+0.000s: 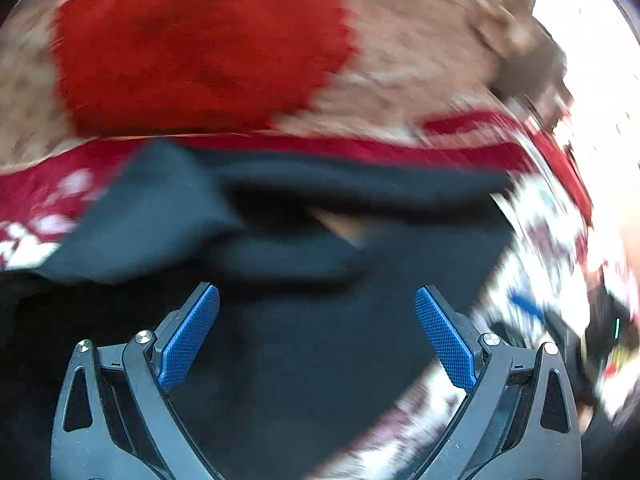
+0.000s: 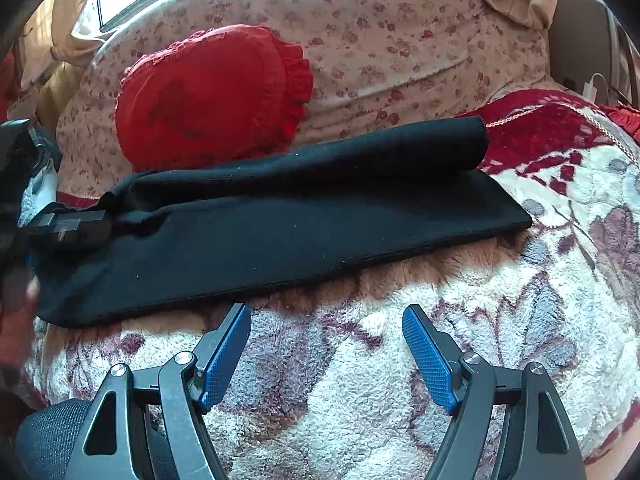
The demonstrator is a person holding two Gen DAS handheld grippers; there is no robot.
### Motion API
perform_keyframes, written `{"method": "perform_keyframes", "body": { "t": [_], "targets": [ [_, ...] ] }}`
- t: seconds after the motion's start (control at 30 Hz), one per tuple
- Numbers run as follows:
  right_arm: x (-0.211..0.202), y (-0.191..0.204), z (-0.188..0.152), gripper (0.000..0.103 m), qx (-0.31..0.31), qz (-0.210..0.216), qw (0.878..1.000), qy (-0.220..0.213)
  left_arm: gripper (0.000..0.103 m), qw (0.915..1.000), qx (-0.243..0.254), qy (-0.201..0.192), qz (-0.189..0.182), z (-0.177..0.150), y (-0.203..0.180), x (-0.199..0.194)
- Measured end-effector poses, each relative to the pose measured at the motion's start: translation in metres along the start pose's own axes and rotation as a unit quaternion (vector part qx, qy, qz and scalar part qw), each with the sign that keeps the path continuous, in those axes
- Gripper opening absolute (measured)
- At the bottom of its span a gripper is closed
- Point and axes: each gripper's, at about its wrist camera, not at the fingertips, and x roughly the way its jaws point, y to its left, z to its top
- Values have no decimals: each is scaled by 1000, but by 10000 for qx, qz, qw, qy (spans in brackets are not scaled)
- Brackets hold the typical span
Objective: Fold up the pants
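Observation:
The black pants lie folded lengthwise as a long strip on a fleece blanket, one leg on top of the other. My right gripper is open and empty, just in front of the pants' near edge. My left gripper is open and empty, right over the dark pants fabric; its view is motion-blurred. In the right wrist view the left gripper shows at the pants' left end.
A red frilled cushion leans on a floral quilt right behind the pants. It also shows in the left wrist view. A red patterned blanket lies at the right. A window is at the top left.

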Motion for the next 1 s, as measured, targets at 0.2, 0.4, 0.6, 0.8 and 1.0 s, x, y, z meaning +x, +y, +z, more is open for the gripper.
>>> {"method": "perform_keyframes", "body": {
  "t": [0.2,0.4,0.6,0.8,1.0],
  "targets": [
    [0,-1,0,77,54,28,10000,-15,99,9789,-1127,-1078,1322,16,83,-76],
    [-1,1,0,77,0,17,10000,-13,99,9705,-953,-1194,1867,-14,72,-95],
    [-4,-1,0,77,50,7,10000,-81,99,9693,-223,-974,2245,-52,-1,-85],
    [-17,-4,3,77,134,133,9991,-379,99,9599,-32,-1134,2565,-87,-60,-84],
    [-16,-5,4,77,153,39,9994,-322,99,9531,-111,-1200,2775,-93,-59,-82]
  ]
}}
